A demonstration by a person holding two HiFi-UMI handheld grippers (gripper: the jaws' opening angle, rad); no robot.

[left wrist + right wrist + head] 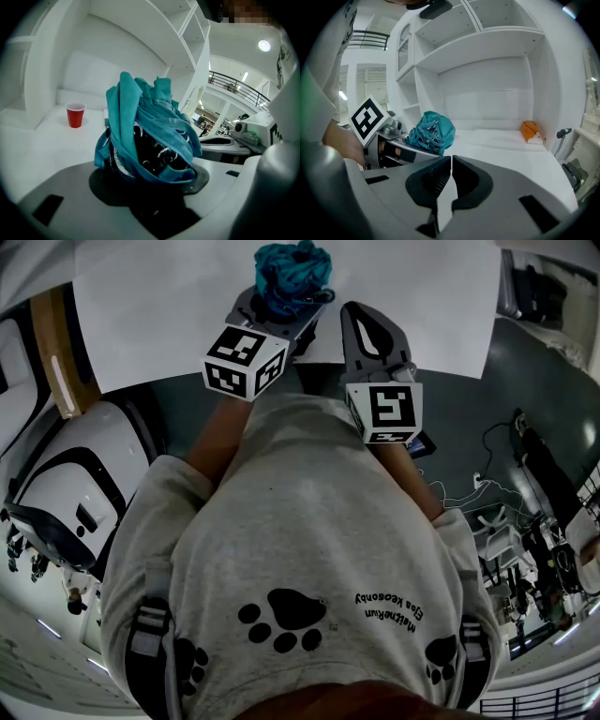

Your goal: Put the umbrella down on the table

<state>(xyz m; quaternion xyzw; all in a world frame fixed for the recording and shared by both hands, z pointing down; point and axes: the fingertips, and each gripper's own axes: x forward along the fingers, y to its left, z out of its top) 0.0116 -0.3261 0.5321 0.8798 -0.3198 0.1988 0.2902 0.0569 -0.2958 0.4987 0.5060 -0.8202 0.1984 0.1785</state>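
The left gripper [281, 307] clamps the umbrella [293, 268], which juts forward over the table [159, 306]. The right gripper [451, 164], just beside it, is pinched together on nothing.

Left gripper [281, 310] jaws clamped on umbrella [292, 268]; right gripper [451, 164] jaws together.

The only lettering we can find is on the grey shirt [309, 540] in the head view: two short lines of small black print [392, 607], upside down to the camera and set between black paw prints [286, 620]. We make out one line as something like "MatneRun", while the other is too small and warped for us to read with any confidence. The left marker cube [246, 360] and the right marker cube [384, 411] carry black-and-white square code patterns, not letters or numbers, and we read nothing in either gripper view.
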